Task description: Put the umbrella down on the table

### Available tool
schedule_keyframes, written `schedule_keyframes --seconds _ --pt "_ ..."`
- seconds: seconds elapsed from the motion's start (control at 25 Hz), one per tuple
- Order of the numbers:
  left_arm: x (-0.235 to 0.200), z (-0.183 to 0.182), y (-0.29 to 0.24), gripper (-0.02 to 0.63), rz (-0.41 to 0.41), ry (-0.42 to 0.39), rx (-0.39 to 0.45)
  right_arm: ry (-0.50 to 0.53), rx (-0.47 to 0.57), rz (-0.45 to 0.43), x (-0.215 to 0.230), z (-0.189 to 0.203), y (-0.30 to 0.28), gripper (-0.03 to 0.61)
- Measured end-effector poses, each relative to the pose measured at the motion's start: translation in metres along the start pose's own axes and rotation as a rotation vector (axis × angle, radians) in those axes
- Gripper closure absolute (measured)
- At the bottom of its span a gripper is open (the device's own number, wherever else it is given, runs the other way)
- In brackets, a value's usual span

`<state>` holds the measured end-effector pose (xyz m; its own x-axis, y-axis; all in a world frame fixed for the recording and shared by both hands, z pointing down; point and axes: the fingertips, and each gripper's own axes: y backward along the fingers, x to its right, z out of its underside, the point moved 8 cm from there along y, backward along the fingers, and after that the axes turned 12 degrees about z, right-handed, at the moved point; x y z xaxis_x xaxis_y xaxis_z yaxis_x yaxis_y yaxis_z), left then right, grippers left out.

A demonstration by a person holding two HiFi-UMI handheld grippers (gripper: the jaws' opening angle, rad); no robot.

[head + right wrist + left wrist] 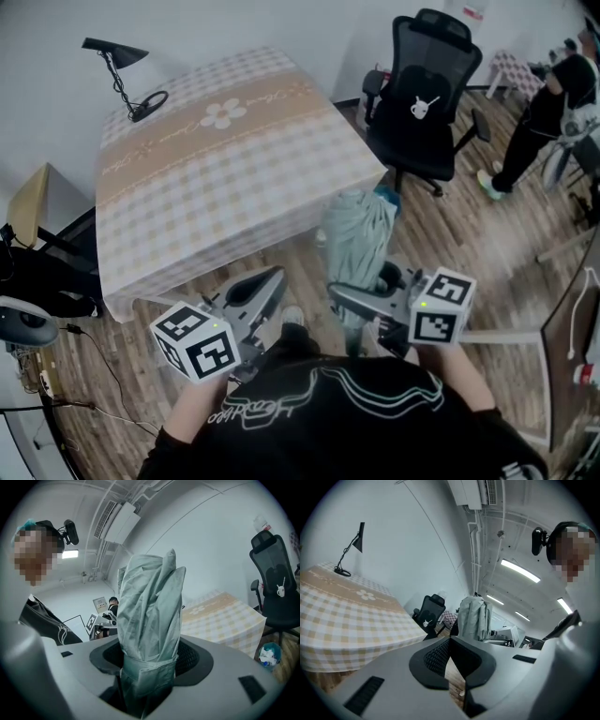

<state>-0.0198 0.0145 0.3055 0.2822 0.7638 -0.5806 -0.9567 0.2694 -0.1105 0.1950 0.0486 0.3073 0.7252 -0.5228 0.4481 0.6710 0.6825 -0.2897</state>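
A folded pale green umbrella (356,234) stands upright in my right gripper (342,295), whose jaws are shut on its strapped lower part (150,667). Its bunched fabric (150,616) fills the middle of the right gripper view. The table (216,178), under a beige checked cloth with a flower, lies ahead and to the left; the umbrella hangs over the wood floor just off its near right corner. My left gripper (272,277) hovers by the table's near edge, its pads (438,656) meeting at the tips with nothing between them. From the left gripper view the umbrella (474,618) shows beyond.
A black desk lamp (127,75) stands at the table's far left corner. A black office chair (422,94) is behind the table's right side, with a person (544,112) further right. A small bin (269,654) sits under the chair. Cables lie on the floor (94,366) at left.
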Motion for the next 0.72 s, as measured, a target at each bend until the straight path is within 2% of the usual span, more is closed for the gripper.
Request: schedule_keyframes --seconds 0.32,0.56,0.72 --pt "-0.037 -0.029 -0.011 0.617 0.015 0.009 -0.013 -0.019 0.006 0.031 0.022 -0.025 -0.027 0.295" --pt "-0.045 -0.021 -0.013 0.617 -0.003 0.012 -0.013 -0.016 0.015 0.028 0.031 -0.022 -0.032 0.295" --pt "-0.077 -0.038 -0.020 0.617 -0.005 0.019 -0.018 -0.024 0.013 0.037 0.051 -0.038 -0.061 0.295"
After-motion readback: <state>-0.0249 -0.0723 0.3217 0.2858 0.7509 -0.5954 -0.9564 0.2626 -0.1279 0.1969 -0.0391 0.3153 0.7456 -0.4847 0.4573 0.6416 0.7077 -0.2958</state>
